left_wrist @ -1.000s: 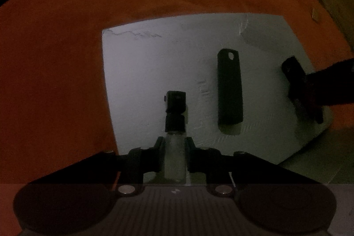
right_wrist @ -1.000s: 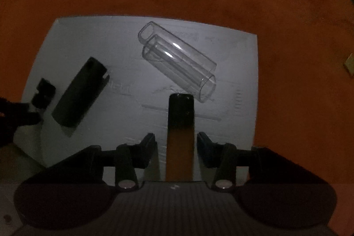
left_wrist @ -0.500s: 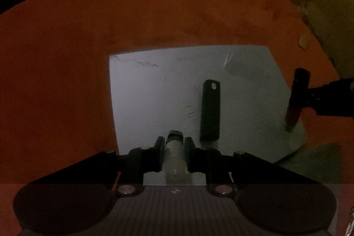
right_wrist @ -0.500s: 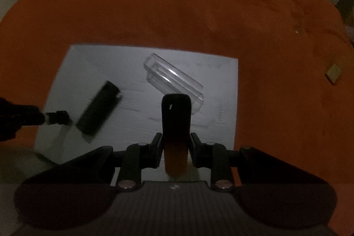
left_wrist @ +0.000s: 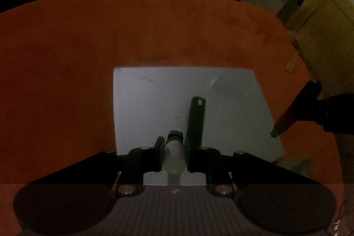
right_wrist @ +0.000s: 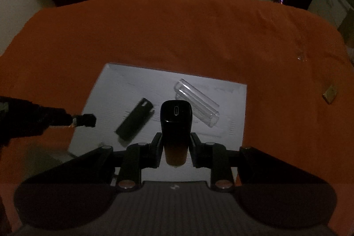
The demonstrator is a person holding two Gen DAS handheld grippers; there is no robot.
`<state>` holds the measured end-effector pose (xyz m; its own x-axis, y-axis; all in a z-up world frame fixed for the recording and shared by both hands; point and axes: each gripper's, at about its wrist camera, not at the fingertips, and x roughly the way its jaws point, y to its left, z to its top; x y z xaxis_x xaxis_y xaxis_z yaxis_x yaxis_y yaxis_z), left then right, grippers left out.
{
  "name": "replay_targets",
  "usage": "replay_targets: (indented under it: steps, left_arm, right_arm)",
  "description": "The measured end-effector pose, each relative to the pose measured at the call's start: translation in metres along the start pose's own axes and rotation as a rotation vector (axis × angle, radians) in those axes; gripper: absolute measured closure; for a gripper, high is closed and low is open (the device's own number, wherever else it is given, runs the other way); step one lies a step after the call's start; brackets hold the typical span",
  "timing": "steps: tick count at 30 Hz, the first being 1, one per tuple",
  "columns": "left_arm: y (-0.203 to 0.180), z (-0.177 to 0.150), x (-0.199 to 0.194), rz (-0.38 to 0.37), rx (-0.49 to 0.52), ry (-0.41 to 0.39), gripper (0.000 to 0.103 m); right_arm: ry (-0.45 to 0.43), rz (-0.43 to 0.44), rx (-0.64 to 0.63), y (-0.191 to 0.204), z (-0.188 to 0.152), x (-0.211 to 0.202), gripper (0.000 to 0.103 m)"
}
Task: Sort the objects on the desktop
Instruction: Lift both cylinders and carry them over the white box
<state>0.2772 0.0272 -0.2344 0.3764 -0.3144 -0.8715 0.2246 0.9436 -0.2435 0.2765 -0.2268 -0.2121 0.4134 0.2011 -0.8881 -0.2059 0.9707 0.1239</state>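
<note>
A: Where does the small clear bottle point(left_wrist: 174, 153) sit in the left gripper point(left_wrist: 174, 154)?
B: Straight between the fingers point(left_wrist: 159, 154), which are clamped on its pale body. Its dark cap end pokes out past the tips, over the near edge of the white sheet point(left_wrist: 154, 98).

A: And the right gripper point(right_wrist: 176, 143)?
B: Its fingers point(right_wrist: 156, 147) are closed tight on the black-and-amber device point(right_wrist: 176, 125). The black end, with a small oval port, sticks forward above the sheet; the amber end lies back toward the camera.

A: What rests on the sheet itself?
B: A flat black case point(right_wrist: 135, 122) near its middle, lying free. Toward the sheet's far right, the clear plastic tubes point(right_wrist: 197, 101) lie side by side.

A: Do both views show those tubes?
B: Not clearly. The right wrist view shows them sharply; the left view gives only a faint blur there. The left view instead shows the device from the side, amber tip hanging down off the sheet's right edge.

A: And beneath the sheet?
B: The orange cloth point(left_wrist: 88, 48) covering the desk.
</note>
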Motion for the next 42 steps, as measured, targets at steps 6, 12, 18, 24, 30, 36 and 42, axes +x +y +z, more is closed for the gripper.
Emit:
replay_targets:
  steps: [6,12,18,24,30,36,42]
  left_arm:
    - [-0.009,-0.011,-0.035,-0.055,0.046,-0.011,0.087]
    - [-0.019,-0.035,-0.065,-0.123,0.123,-0.012,0.087]
    - [-0.034,-0.066,-0.083,-0.206,0.197,0.023,0.087]
    - [-0.047,-0.097,-0.091,-0.262,0.22,0.063,0.087]
    - [-0.048,-0.132,-0.074,-0.315,0.228,0.126,0.087]
    - [-0.037,-0.162,-0.051,-0.298,0.179,0.209,0.087]
    - [-0.028,-0.181,-0.041,-0.268,0.145,0.255,0.087]
  right_arm:
    - [-0.02,0.024,-0.038,0.011,-0.013,-0.032,0.075]
    - [-0.031,0.05,-0.072,0.019,-0.034,-0.065,0.075]
    - [-0.013,0.081,-0.14,0.035,-0.06,-0.089,0.075]
    - [0.028,0.125,-0.226,0.054,-0.093,-0.096,0.075]
    - [0.081,0.176,-0.248,0.065,-0.126,-0.083,0.075]
    - [0.162,0.209,-0.219,0.065,-0.149,-0.052,0.075]
    - [0.229,0.186,-0.202,0.065,-0.163,-0.026,0.075]
